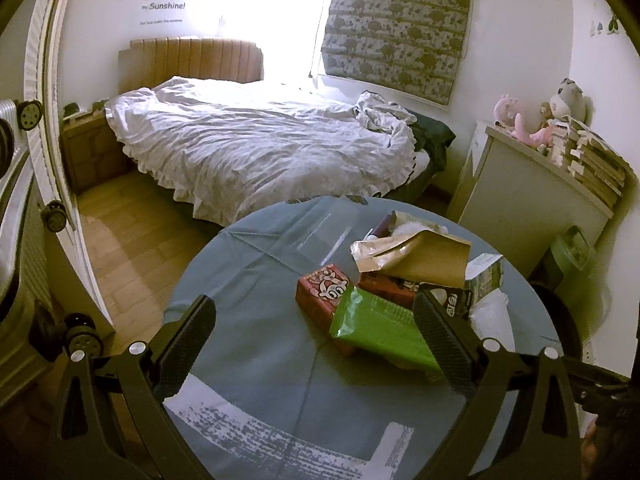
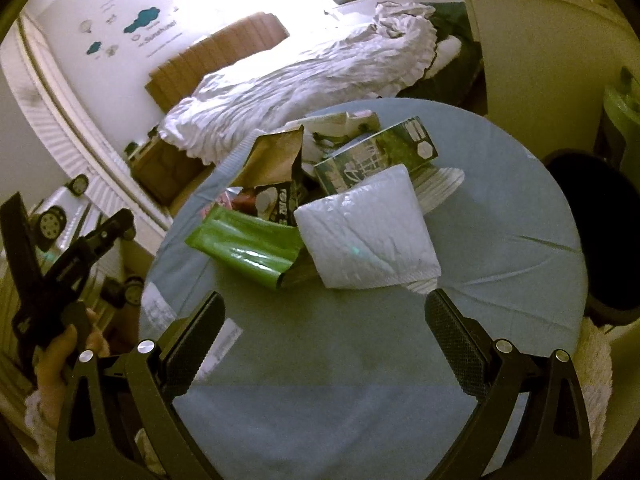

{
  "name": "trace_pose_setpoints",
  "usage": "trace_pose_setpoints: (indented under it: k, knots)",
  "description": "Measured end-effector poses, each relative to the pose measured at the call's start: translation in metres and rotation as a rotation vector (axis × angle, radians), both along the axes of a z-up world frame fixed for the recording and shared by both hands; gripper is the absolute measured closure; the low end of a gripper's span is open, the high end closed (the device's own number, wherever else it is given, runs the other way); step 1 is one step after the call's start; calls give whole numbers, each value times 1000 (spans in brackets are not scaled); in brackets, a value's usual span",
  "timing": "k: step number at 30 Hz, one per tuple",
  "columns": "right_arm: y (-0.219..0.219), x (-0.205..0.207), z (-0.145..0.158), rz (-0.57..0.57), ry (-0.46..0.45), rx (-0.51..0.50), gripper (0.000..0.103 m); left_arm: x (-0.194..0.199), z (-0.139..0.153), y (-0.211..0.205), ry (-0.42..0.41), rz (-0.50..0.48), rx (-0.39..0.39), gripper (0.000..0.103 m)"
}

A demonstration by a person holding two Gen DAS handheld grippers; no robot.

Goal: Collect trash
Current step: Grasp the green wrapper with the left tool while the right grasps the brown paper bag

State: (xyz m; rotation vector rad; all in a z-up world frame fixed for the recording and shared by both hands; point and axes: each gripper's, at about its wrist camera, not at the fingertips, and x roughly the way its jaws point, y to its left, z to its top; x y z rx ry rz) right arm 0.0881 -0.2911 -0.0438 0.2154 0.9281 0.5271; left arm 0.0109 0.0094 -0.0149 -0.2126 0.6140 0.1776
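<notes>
A pile of trash lies on a round table with a blue cloth [image 1: 256,292] [image 2: 500,248]. It holds a green foil pouch [image 1: 380,332] [image 2: 244,246], a red carton [image 1: 320,290], a brown paper bag [image 1: 424,252] [image 2: 272,156], a green-and-white box [image 2: 372,154] and a white crumpled paper [image 2: 368,228]. My left gripper [image 1: 316,316] is open and empty above the table, its right finger beside the green pouch. My right gripper [image 2: 326,312] is open and empty just in front of the white paper. The left gripper also shows at the left of the right wrist view [image 2: 68,256].
A dark bin [image 2: 596,232] stands beside the table at the right, next to a green bin [image 1: 572,256]. A bed with white bedding [image 1: 256,144] lies beyond the table. A white cabinet [image 1: 524,196] with books and toys stands at the right.
</notes>
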Motion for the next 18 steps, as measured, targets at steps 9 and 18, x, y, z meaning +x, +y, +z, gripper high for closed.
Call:
trace_pose_setpoints:
  k: [9,18]
  knots:
    - [13,18,36,103,-140,-90,6,7,-21,15,23,-75,-195,5]
    - [105,128,38,396,-273,-342,29,28,-54,15,90,-126,-408,5]
